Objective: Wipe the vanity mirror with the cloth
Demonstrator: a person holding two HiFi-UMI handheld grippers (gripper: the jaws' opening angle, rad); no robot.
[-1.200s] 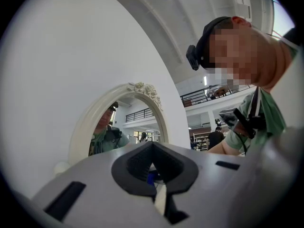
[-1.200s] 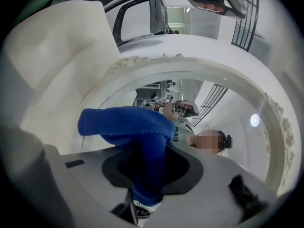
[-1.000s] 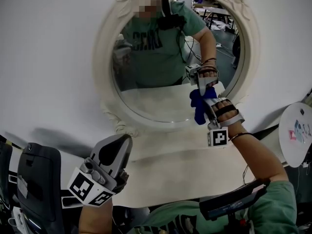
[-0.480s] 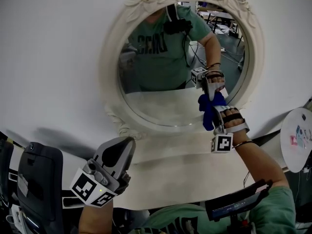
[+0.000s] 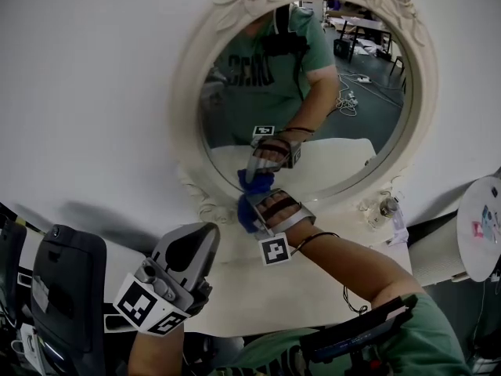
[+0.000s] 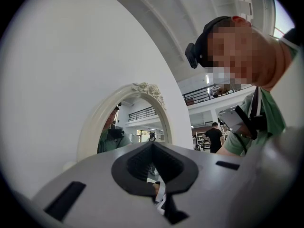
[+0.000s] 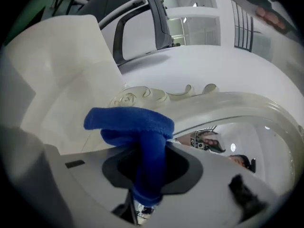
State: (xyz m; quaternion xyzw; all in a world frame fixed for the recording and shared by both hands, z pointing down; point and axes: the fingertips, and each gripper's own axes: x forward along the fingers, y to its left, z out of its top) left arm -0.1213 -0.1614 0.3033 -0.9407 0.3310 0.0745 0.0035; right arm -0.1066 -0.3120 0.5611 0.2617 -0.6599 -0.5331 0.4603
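The right gripper (image 5: 255,200) is clamped on the blue cloth (image 5: 246,212), a folded wad sticking out past its jaws. The cloth sits at the lower-left edge of the mirror (image 5: 337,92), where the glass meets the white carved frame (image 5: 192,92), and its reflection shows just above it. The left gripper (image 5: 196,238) hangs low over the desk's (image 5: 313,276) near edge, well apart from the mirror, its jaws together with nothing between them.
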